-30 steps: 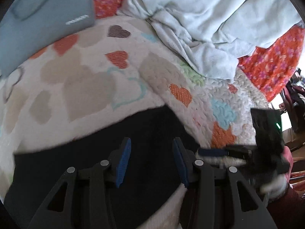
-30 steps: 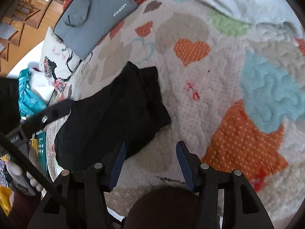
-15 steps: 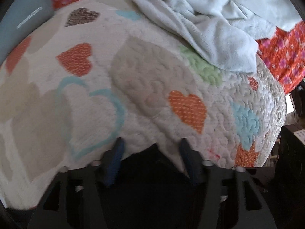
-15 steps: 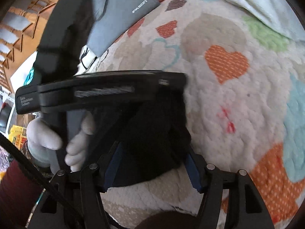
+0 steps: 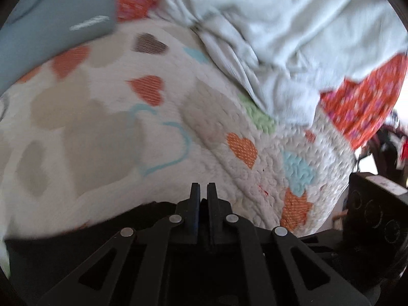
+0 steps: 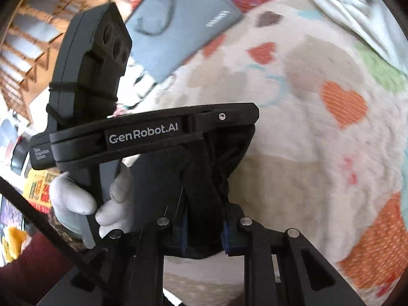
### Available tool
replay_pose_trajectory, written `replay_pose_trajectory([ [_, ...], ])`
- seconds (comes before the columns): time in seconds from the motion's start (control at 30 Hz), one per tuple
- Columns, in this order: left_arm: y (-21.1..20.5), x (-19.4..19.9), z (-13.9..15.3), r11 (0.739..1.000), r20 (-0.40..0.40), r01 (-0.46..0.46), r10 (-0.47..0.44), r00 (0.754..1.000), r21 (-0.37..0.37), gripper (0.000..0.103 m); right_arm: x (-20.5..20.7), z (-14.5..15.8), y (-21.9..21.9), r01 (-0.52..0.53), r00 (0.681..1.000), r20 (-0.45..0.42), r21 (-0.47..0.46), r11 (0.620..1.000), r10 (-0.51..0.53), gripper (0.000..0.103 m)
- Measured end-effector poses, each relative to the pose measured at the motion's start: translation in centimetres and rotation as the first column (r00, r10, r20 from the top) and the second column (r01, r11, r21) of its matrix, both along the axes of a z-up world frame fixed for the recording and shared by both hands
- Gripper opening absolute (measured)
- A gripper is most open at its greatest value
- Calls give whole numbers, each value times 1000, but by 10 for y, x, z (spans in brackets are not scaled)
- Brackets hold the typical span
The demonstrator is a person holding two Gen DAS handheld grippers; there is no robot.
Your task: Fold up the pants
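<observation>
The black pants (image 6: 216, 168) lie bunched on the heart-patterned quilt (image 6: 318, 140). My left gripper (image 5: 203, 191) is shut, its fingers nearly touching, with the pants' dark cloth (image 5: 102, 229) under and behind them. In the right wrist view the left gripper (image 6: 252, 117) reaches in from the left and clamps the pants' upper edge. My right gripper (image 6: 204, 229) has black cloth filling the gap between its blue pads, which stand a little apart and press on the bunched fabric.
A grey laptop bag (image 6: 183, 25) lies at the far left of the bed. A pale crumpled blanket (image 5: 280, 30) covers the far side, over a red flowered sheet (image 5: 364, 104). A wooden rail (image 6: 28, 38) stands beyond the bed's left edge.
Both grippers were open a second ago. The left one moved onto the pants' edge and shut. The right one moved in over the bunched cloth and closed on it.
</observation>
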State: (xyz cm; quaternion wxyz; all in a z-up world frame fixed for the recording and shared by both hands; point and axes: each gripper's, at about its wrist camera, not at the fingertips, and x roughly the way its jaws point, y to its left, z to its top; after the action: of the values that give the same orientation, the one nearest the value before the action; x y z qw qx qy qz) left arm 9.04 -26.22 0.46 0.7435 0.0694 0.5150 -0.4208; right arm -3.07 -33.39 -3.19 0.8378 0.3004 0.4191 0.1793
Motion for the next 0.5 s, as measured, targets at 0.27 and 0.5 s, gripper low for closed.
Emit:
replay_pose_trajectory([
  [0.27,151,9,-12,943,-148,-296,275,950,-153,5,31,14,117,-205,978,-8,-136,969,206,22],
  [0.5,275,2,-44,790,-341,-549,454,823,-272,14,63,-25,202,-368,929,-113,-211,905,351,40],
])
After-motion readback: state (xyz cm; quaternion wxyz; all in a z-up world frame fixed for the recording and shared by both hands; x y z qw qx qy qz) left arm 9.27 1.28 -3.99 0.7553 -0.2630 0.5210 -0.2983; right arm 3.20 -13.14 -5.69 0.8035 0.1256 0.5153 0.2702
